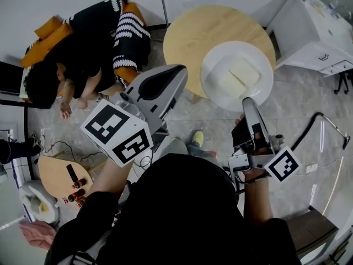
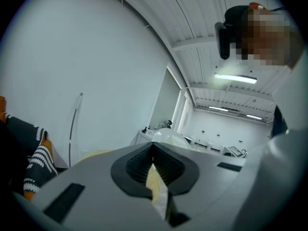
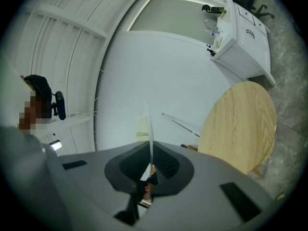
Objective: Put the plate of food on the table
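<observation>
A white plate (image 1: 216,64) carrying pale slabs of food (image 1: 238,77) hangs over the near edge of a round wooden table (image 1: 198,32). My right gripper (image 1: 246,101) is shut on the plate's near rim. In the right gripper view that rim shows edge-on as a thin white line (image 3: 148,124) rising from the closed jaws, with the table (image 3: 240,124) to the right. My left gripper (image 1: 177,72) is raised close to the head camera, left of the plate and apart from it. Its jaws meet in the left gripper view with nothing between them.
A person in black, striped and orange clothes (image 1: 94,43) sits on the floor left of the table. A white cabinet (image 1: 309,32) stands at the upper right. A small wooden board (image 1: 55,175) lies at the lower left. A cable (image 1: 325,126) runs along the floor on the right.
</observation>
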`<action>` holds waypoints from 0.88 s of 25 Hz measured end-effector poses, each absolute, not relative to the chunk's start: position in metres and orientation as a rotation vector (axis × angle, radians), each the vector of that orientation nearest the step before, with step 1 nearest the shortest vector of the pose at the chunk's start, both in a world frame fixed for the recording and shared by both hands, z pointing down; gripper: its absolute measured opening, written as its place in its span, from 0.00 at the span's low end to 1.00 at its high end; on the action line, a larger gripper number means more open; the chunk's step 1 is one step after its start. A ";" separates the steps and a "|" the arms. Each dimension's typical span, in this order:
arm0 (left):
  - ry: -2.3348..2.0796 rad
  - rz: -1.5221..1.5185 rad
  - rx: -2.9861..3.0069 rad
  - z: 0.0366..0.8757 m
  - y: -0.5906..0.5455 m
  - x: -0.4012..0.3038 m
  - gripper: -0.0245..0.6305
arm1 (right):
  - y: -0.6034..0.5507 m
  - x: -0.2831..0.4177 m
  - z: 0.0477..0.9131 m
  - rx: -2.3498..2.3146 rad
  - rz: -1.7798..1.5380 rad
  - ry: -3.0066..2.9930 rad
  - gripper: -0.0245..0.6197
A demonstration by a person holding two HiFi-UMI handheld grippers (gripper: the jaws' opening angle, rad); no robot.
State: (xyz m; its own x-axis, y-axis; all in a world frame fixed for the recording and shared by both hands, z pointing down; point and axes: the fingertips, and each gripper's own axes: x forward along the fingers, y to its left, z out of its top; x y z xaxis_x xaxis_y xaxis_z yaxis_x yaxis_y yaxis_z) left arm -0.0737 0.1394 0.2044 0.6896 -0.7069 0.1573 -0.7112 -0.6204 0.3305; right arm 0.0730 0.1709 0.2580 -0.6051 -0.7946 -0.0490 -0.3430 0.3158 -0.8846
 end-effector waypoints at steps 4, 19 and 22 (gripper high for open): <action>-1.115 0.025 2.539 0.204 0.140 -0.073 0.03 | 0.168 0.074 0.257 -0.994 -1.236 2.102 0.06; -1.070 0.030 2.547 0.202 0.140 -0.070 0.03 | 0.168 0.071 0.250 -1.003 -1.221 2.096 0.06; -1.072 0.033 2.545 0.202 0.141 -0.070 0.03 | 0.169 0.071 0.249 -0.998 -1.215 2.104 0.06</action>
